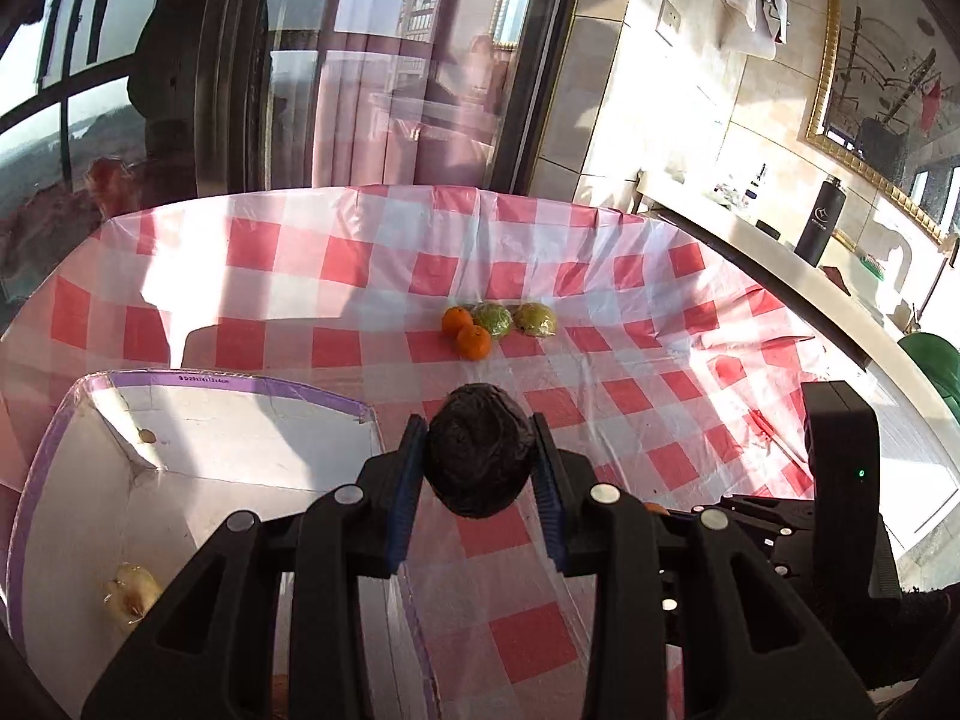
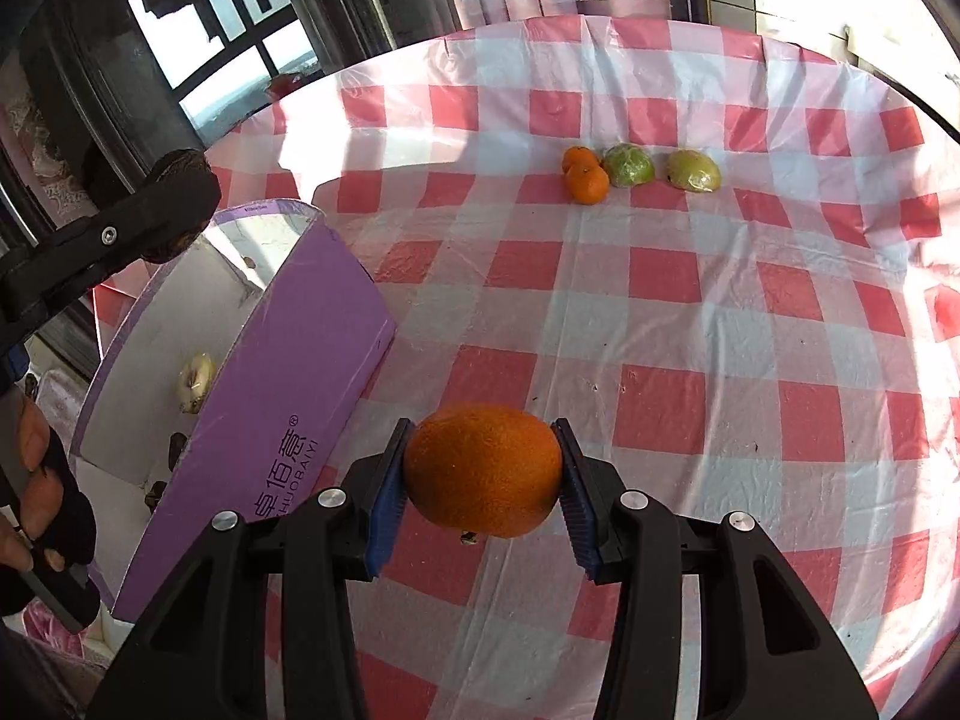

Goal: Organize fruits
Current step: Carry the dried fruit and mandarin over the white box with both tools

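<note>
— What is on the left?
— The purple and white cardboard box (image 2: 288, 396) is sitting there, open on top. The left gripper (image 1: 480, 456) is squeezing a dark, bumpy round fruit (image 1: 478, 450) just right of its wall.
— And the right gripper (image 2: 483, 474)?
— It is pinching a big orange (image 2: 483, 468), farther right. The checked tablecloth (image 2: 720, 330) between is lying bare.

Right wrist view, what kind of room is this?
Probably a home dining area: a round table under a red checked tablecloth, tall windows, and a gilt-framed picture over a sideboard.
</note>
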